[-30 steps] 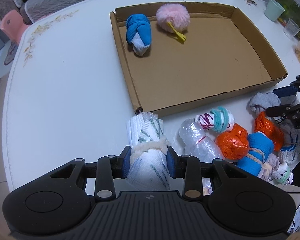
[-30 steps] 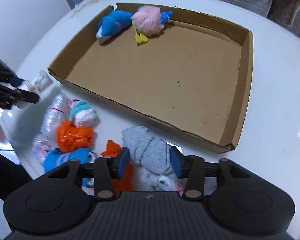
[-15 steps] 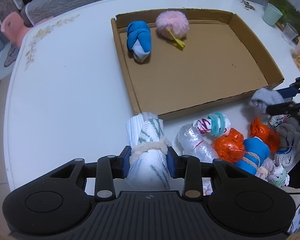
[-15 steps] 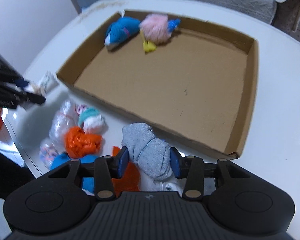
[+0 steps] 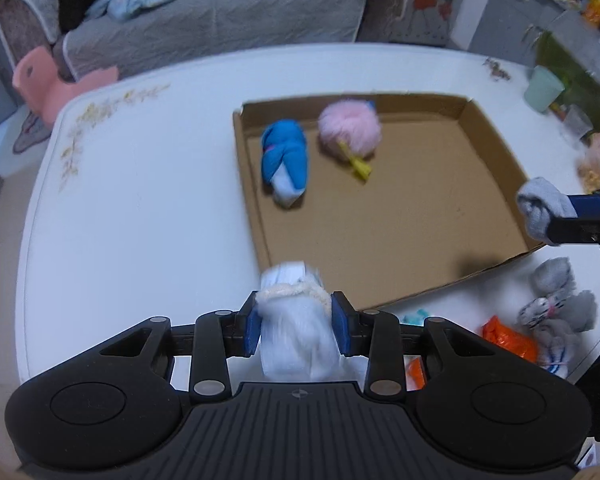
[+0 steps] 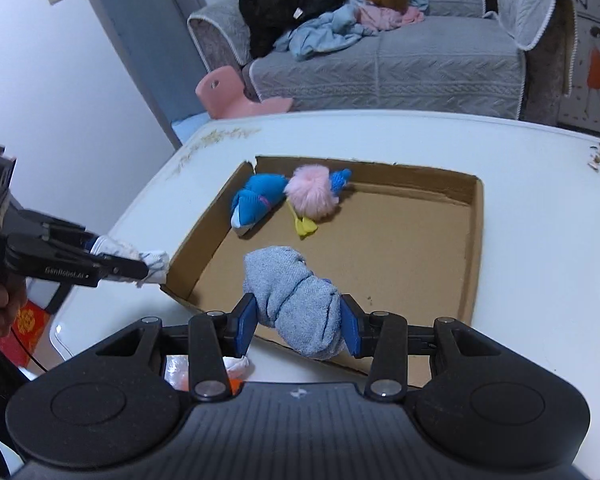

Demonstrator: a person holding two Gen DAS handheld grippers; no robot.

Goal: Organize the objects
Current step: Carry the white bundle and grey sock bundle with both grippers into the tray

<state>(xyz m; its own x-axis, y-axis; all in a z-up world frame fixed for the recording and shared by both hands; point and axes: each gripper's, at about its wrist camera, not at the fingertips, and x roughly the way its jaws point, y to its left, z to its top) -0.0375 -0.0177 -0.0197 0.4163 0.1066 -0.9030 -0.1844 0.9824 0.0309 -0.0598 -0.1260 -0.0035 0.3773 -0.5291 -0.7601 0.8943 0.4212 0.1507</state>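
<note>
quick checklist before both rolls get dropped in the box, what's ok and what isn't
1. Left tool shut on the white roll: ok.
2. Right tool shut on the grey roll: ok.
3. Grey roll over the cardboard box: ok, above its near wall.
4. White roll over the box: not ok, it sits at the near-left corner.
5. Bare floor free of the blue roll and pink pom-pom: ok.
6. Height above floor: cannot tell.

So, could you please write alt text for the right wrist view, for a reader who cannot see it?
The right claw grips a rolled grey sock above the near edge of a shallow cardboard box on a white table. Inside the box lie a blue sock and a pink pompom; at left, the left claw holds a white bundle.
</note>
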